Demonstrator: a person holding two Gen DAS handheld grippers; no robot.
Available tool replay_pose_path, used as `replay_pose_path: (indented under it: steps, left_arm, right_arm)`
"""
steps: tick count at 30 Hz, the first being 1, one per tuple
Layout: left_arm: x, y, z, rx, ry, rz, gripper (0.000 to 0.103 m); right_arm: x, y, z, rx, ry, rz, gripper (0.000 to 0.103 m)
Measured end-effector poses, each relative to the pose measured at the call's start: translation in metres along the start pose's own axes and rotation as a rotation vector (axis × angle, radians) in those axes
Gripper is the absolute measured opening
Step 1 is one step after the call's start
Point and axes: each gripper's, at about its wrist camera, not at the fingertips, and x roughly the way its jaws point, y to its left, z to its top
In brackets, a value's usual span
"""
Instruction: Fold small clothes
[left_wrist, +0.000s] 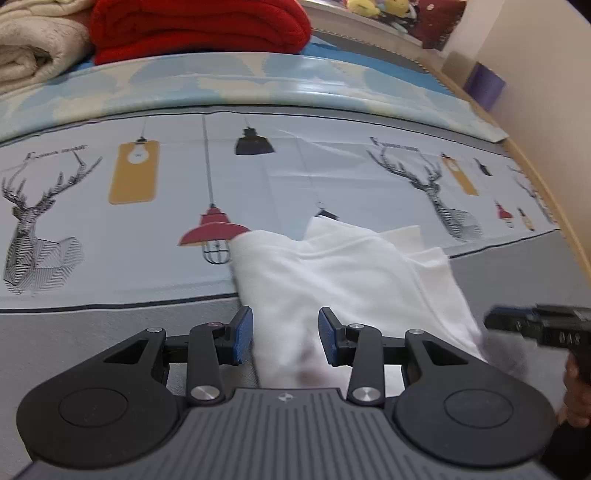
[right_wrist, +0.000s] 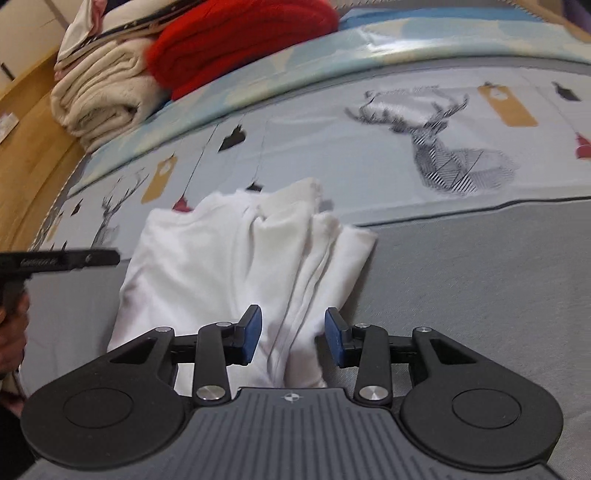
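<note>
My left gripper (left_wrist: 285, 334) hangs with its jaws apart, the blue pads (left_wrist: 243, 334) standing clear on either side of the near edge of the white garment (left_wrist: 343, 266). Cloth fills the gap between them, but neither pad presses on it. My right gripper (right_wrist: 293, 338) is spread the same way, straddling a bundle of long folds at the near end of the same garment (right_wrist: 236, 266); nothing is pinched there either.

The garment lies on the bed, partly folded, mostly on the plain grey band of the sheet (left_wrist: 92, 343) with its far end reaching onto the printed band. In the left view it sits just right of a red lamp print (left_wrist: 210, 229), and a smaller flap shows behind its far right corner. In the right view the cloth runs away from me in lengthwise pleats, flatter on the left and bunched on the right, ending at a corner near the border line of the print.

Each tool shows in the other's camera: the right one enters at the right edge of the left view (left_wrist: 535, 325), close by the garment's right edge, and the left one at the left edge of the right view (right_wrist: 62, 258), beside the garment's left side.

At the far end of the bed a red blanket (left_wrist: 199, 26) rests next to a cream blanket (left_wrist: 33, 48), both folded, well apart from the garment. Deer prints (right_wrist: 447, 147) dot the sheet.
</note>
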Motion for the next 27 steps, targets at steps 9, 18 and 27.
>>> replay_pose_path:
  steps: [9, 18, 27]
  left_arm:
    - [0.037, -0.031, -0.038, 0.250, 0.298, -0.047, 0.034]
    - [0.034, -0.035, -0.036, 0.263, 0.284, -0.055, 0.034]
    - [0.034, -0.034, -0.036, 0.277, 0.279, -0.071, 0.035]
  right_arm:
    - [0.001, 0.000, 0.018, 0.065, -0.084, 0.032, 0.045]
    - [0.038, 0.003, 0.035, 0.052, -0.068, 0.014, 0.014]
    - [0.025, -0.013, 0.056, 0.114, -0.201, -0.035, 0.000]
